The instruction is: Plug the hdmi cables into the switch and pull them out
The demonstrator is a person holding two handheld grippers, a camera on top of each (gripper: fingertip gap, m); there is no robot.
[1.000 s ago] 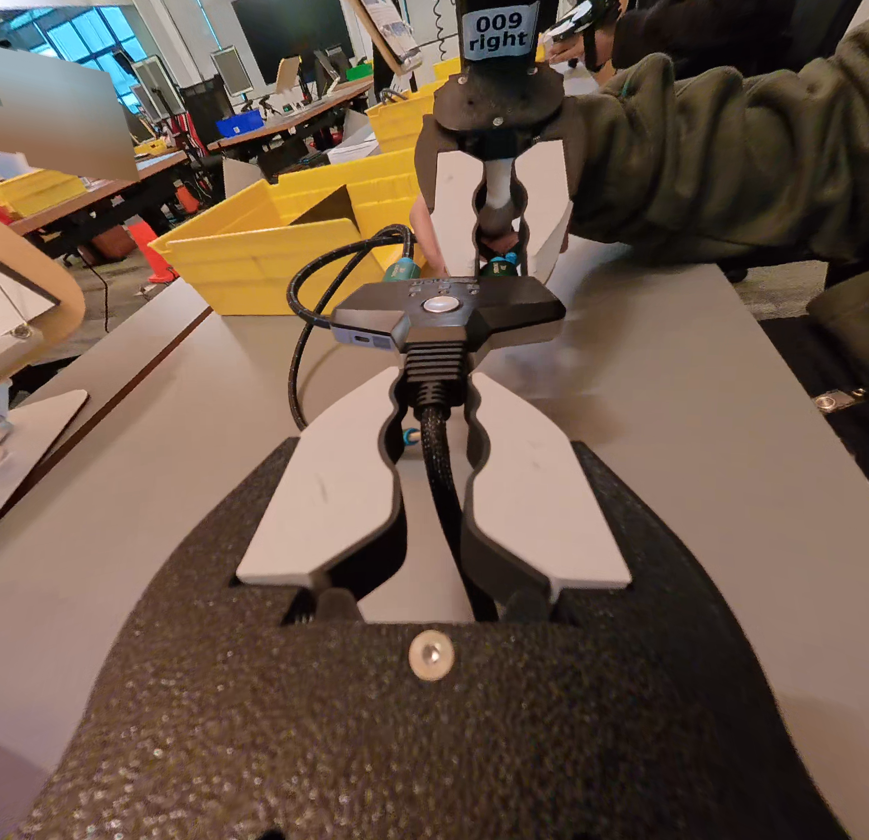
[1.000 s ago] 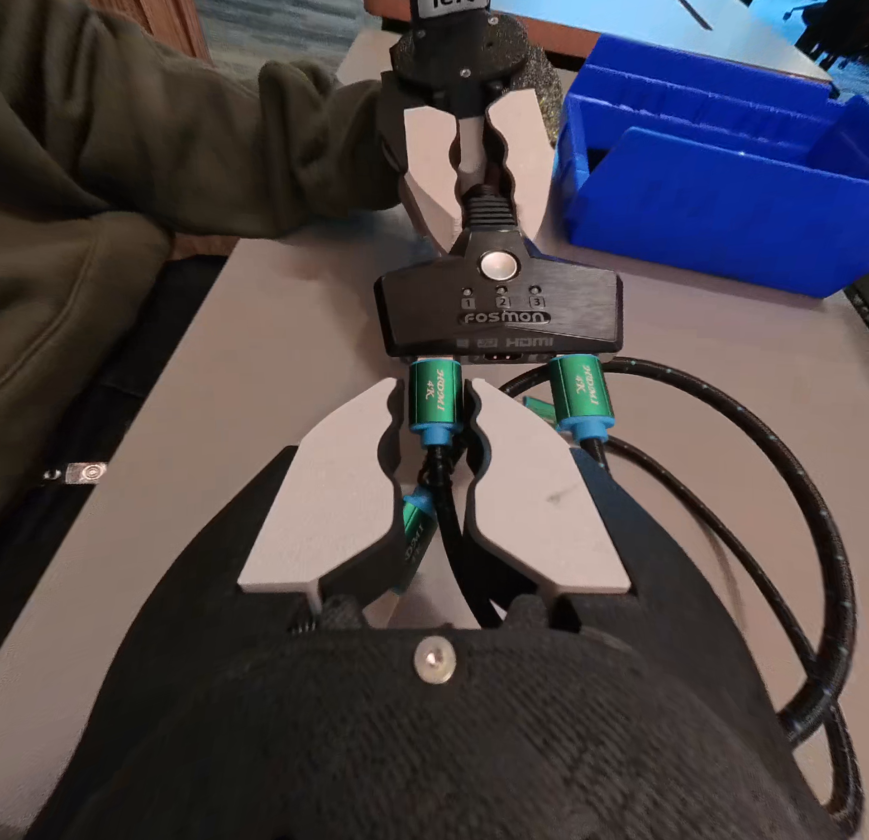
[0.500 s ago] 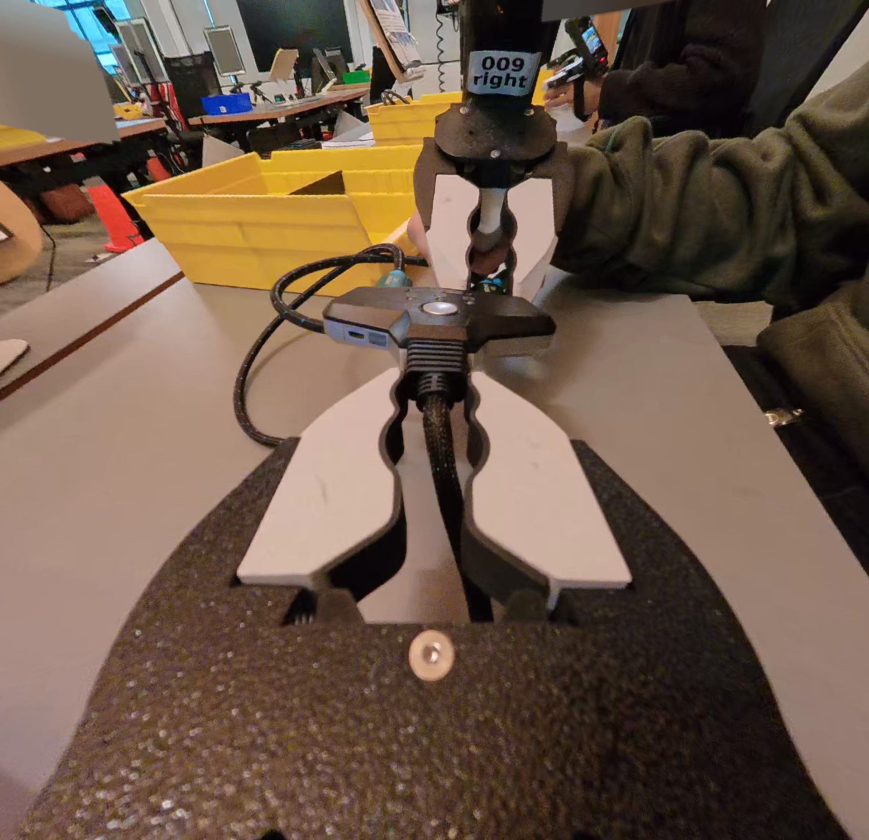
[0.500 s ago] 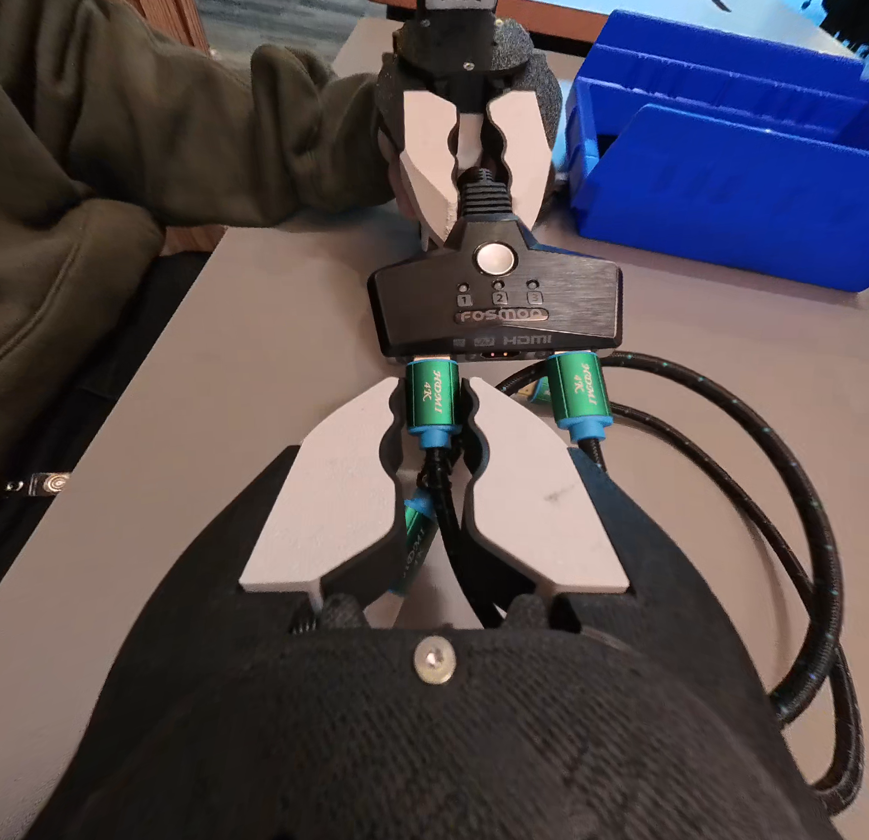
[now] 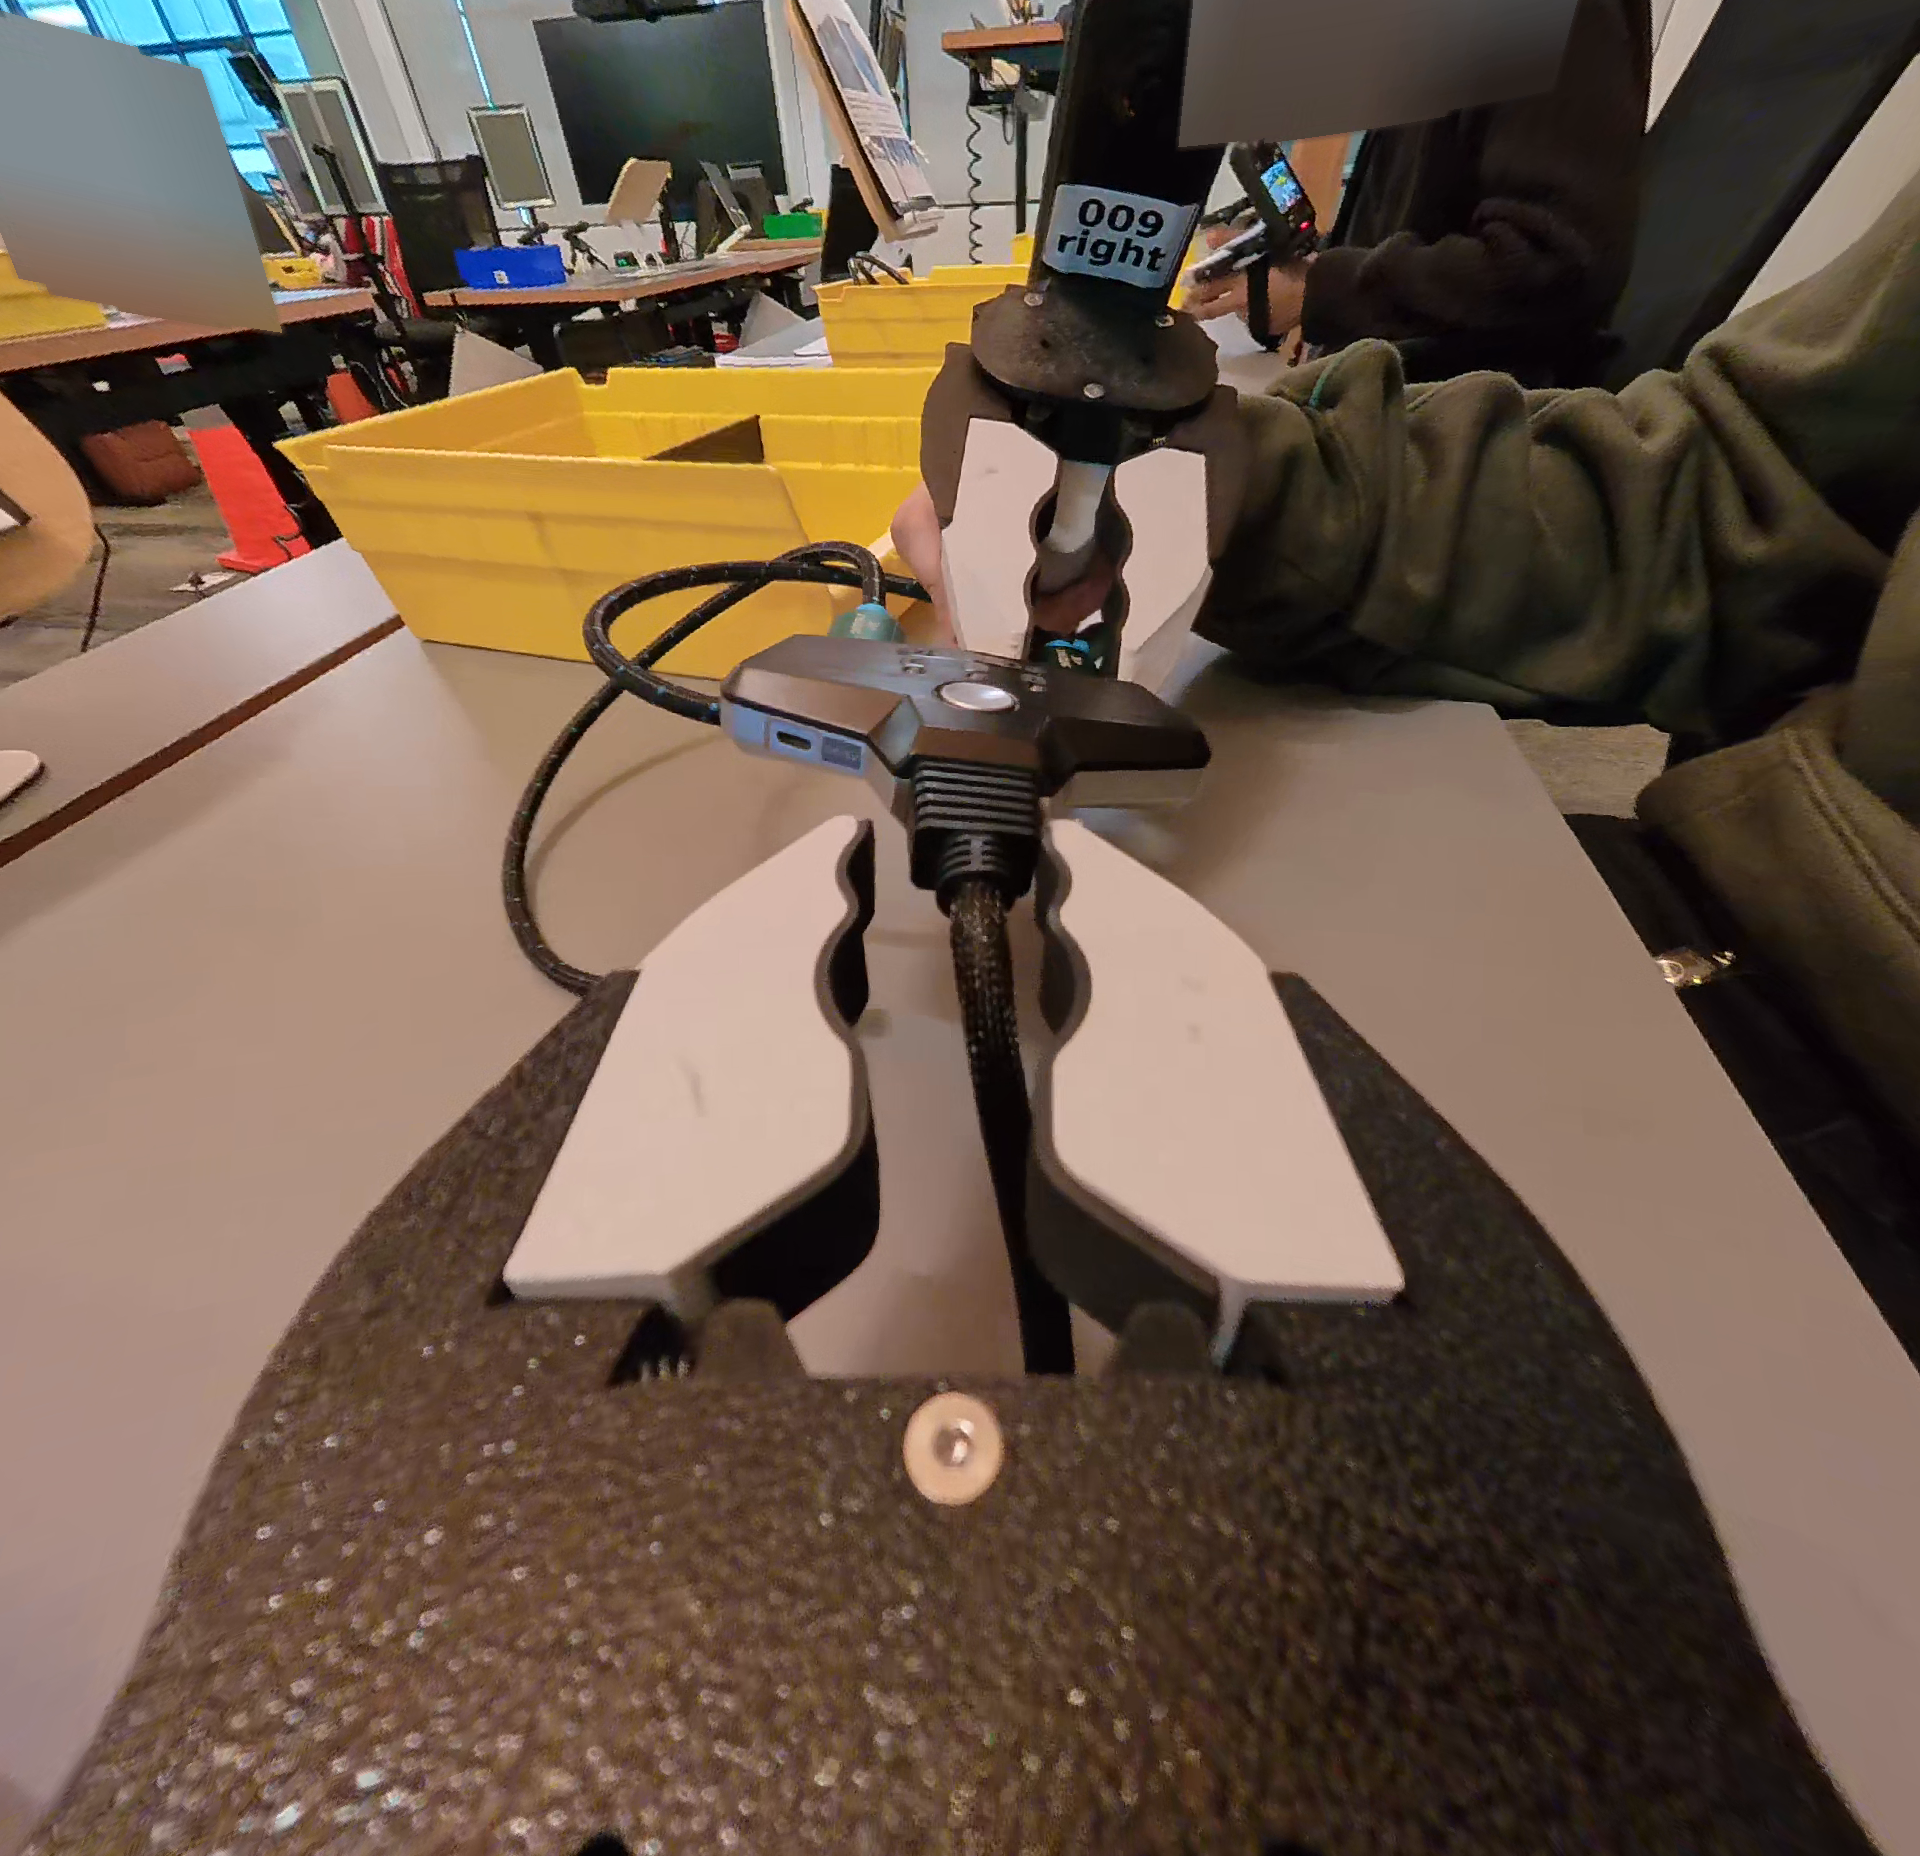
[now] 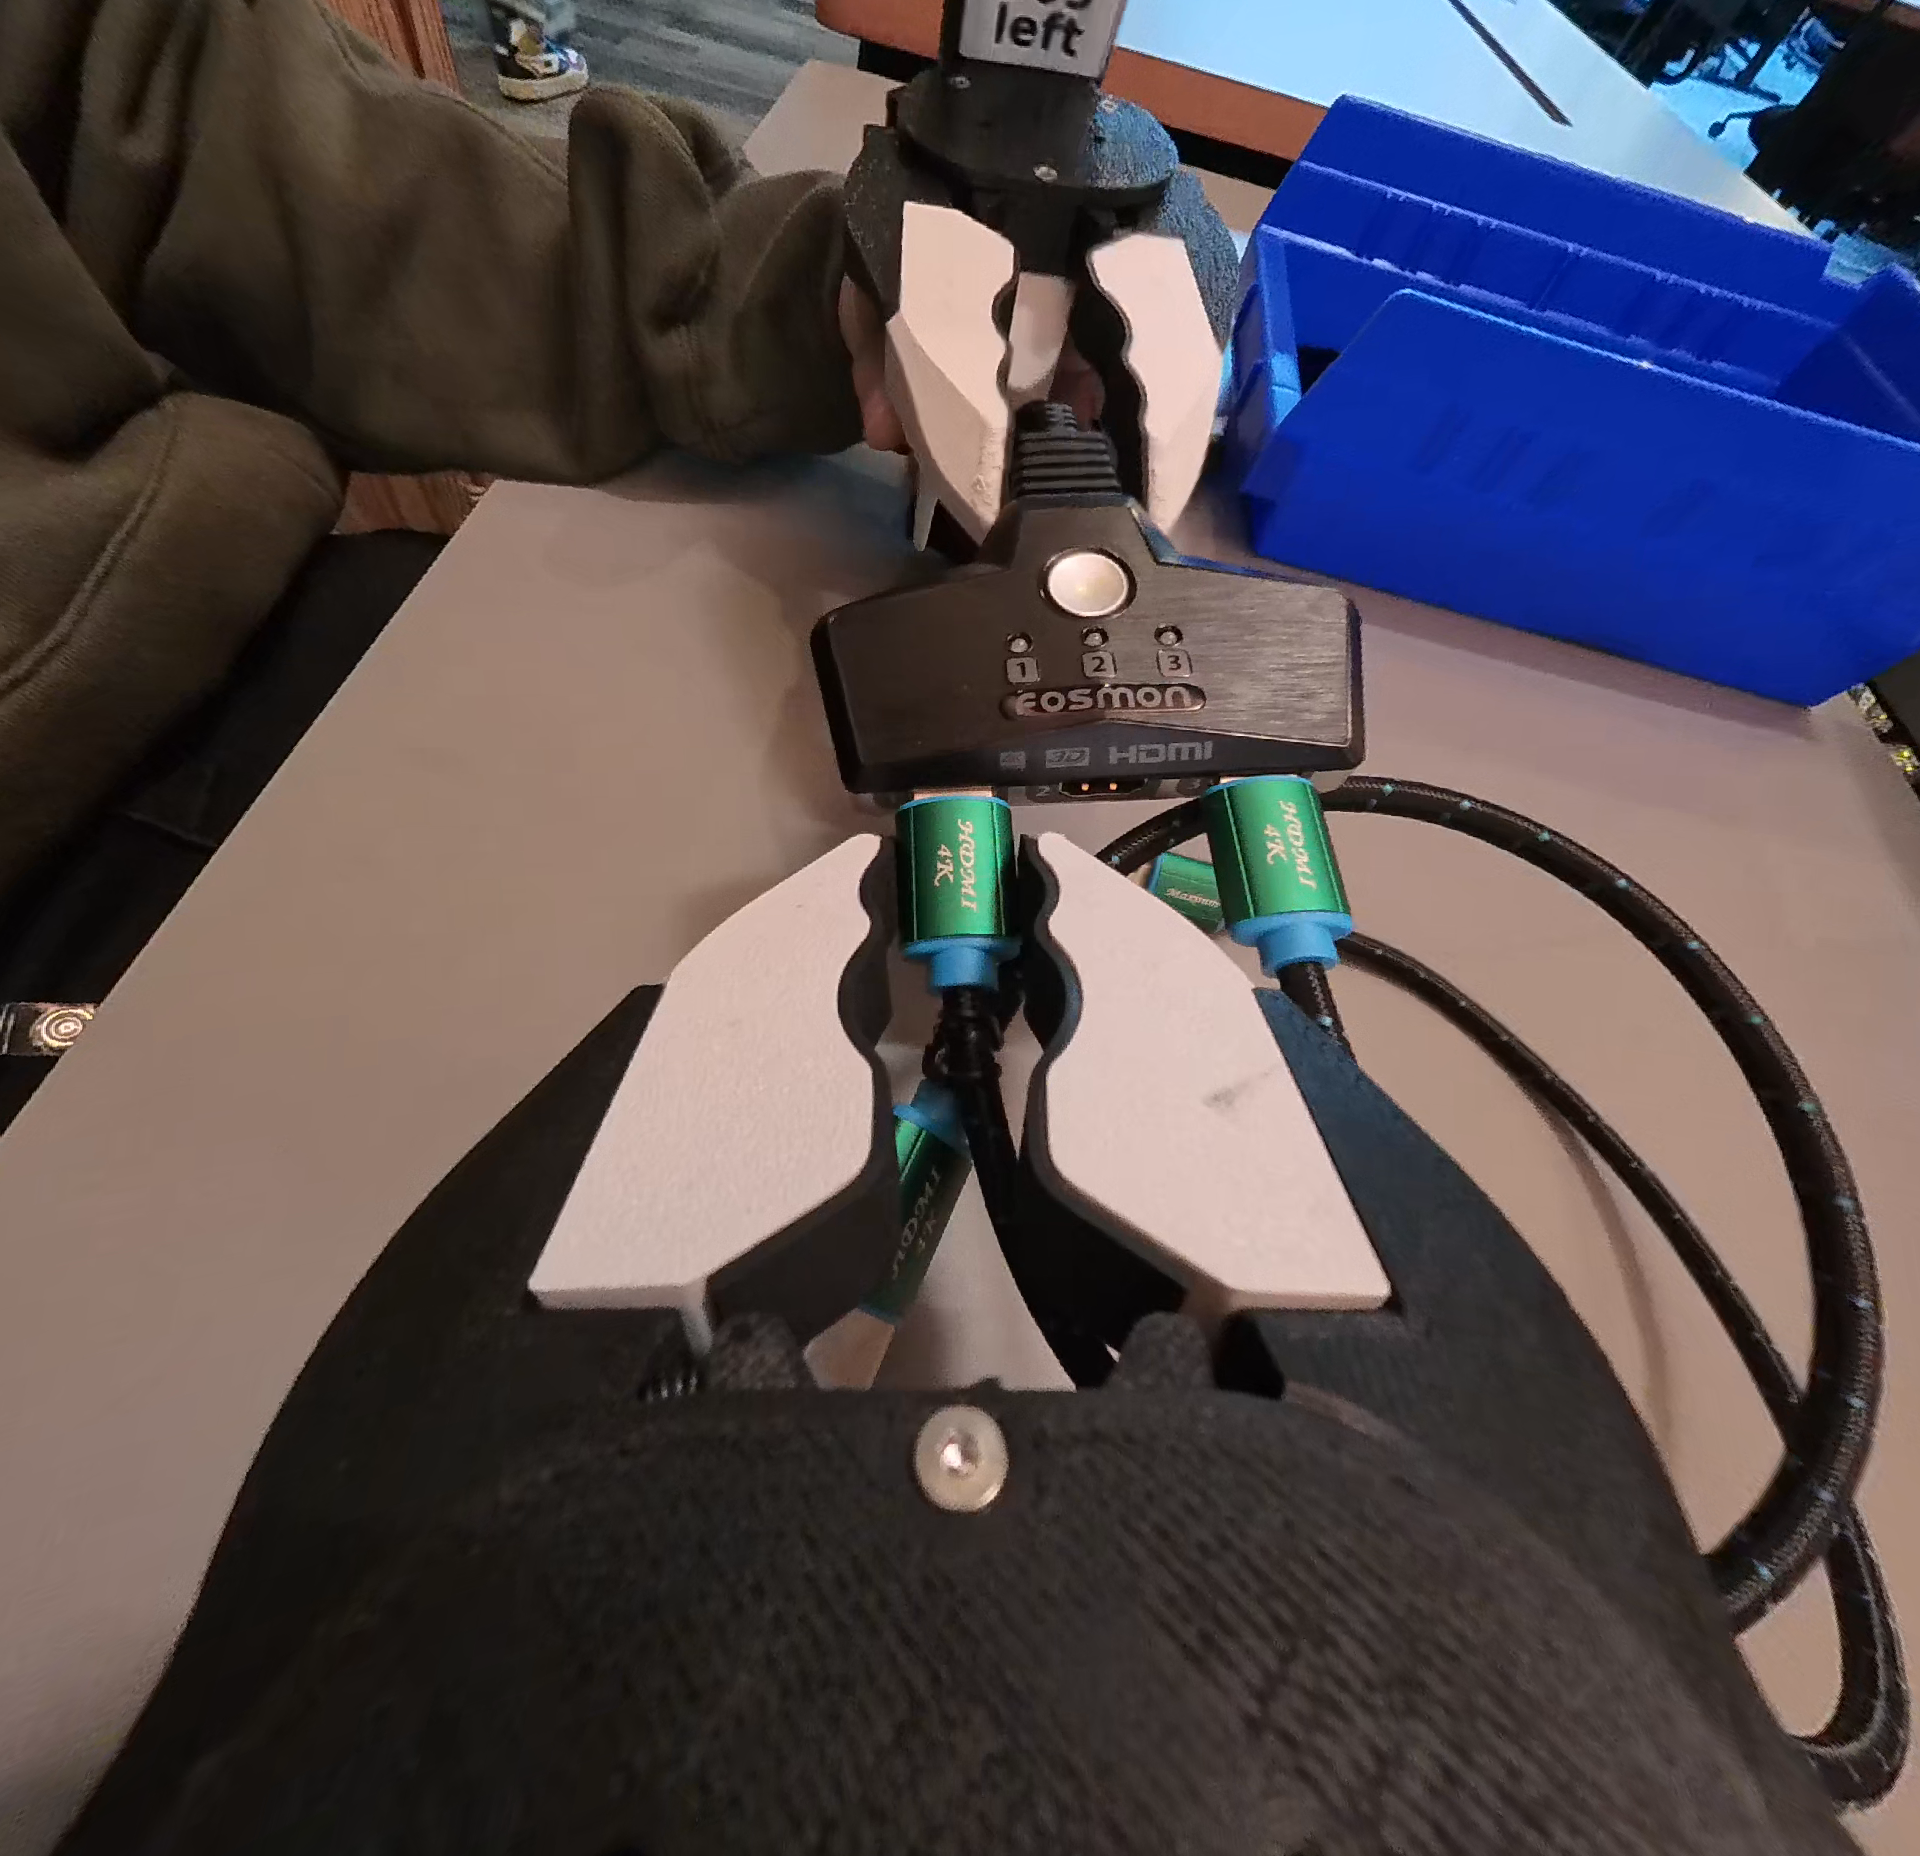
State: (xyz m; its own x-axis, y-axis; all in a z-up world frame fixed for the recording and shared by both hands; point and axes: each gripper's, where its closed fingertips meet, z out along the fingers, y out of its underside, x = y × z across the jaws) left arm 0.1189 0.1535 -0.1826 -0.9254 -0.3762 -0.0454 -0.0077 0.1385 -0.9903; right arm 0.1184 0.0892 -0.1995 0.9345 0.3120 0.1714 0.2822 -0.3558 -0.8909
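The black HDMI switch (image 5: 966,705) sits over the grey table between both grippers; it also shows in the right wrist view (image 6: 1091,684). My left gripper (image 5: 951,835) is shut on the ribbed collar of the switch's own braided cable (image 5: 987,1027). My right gripper (image 6: 956,850) is shut on a green HDMI plug (image 6: 951,881) in the switch's left port, with a sliver of metal showing at the port. A second green plug (image 6: 1278,871) sits in the right port. The middle port (image 6: 1091,790) is empty. A loose green plug (image 6: 920,1214) lies under my right gripper.
A blue bin (image 6: 1558,476) stands just right of the switch. A yellow bin (image 5: 561,518) stands behind it in the left wrist view. Black braided cable loops (image 6: 1766,1131) lie on the table (image 5: 260,975). A person's green sleeves (image 6: 364,300) reach in.
Both grips hold as before. The switch and both grippers have shifted slightly, and the switch looks turned a little to the left in the left wrist view.
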